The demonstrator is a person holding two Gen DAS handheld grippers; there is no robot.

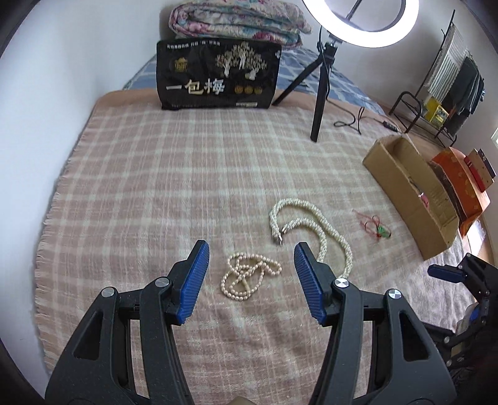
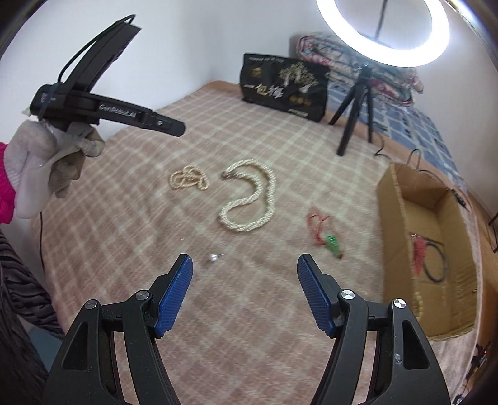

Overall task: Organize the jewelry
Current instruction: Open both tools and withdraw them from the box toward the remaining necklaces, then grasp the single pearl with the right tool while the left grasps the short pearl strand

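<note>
On the bed, a pink-and-cream plaid blanket (image 1: 186,187) carried the jewelry. Left tongs (image 1: 250,258) hung spread wide and empty, low over a small coiled pearl strand (image 1: 249,274) that lay between the blue pads (image 1: 194,280) without touching either. Just beyond it lay a thicker twisted pearl necklace (image 1: 311,230), its clasp end near the right pad and one run passing behind that pad. A red cord with a green pendant (image 1: 378,226) lay to the right of the necklace, apart from it. Right tongs (image 2: 244,261) were likewise spread and held nothing; a single pearl stud (image 2: 214,257) rested on the blanket just beside the left pad. From the right wrist view the coiled strand (image 2: 188,179), twisted necklace (image 2: 249,199) and red cord (image 2: 323,232) lay further out. An open cardboard box (image 2: 395,218) stood at the right edge of the bed, holding a dark ring-shaped cord, something red and some beads. At the far end stood a black snack bag (image 1: 218,78), a ring light on a tripod (image 1: 323,87) and a folded quilt (image 1: 236,21).
</note>
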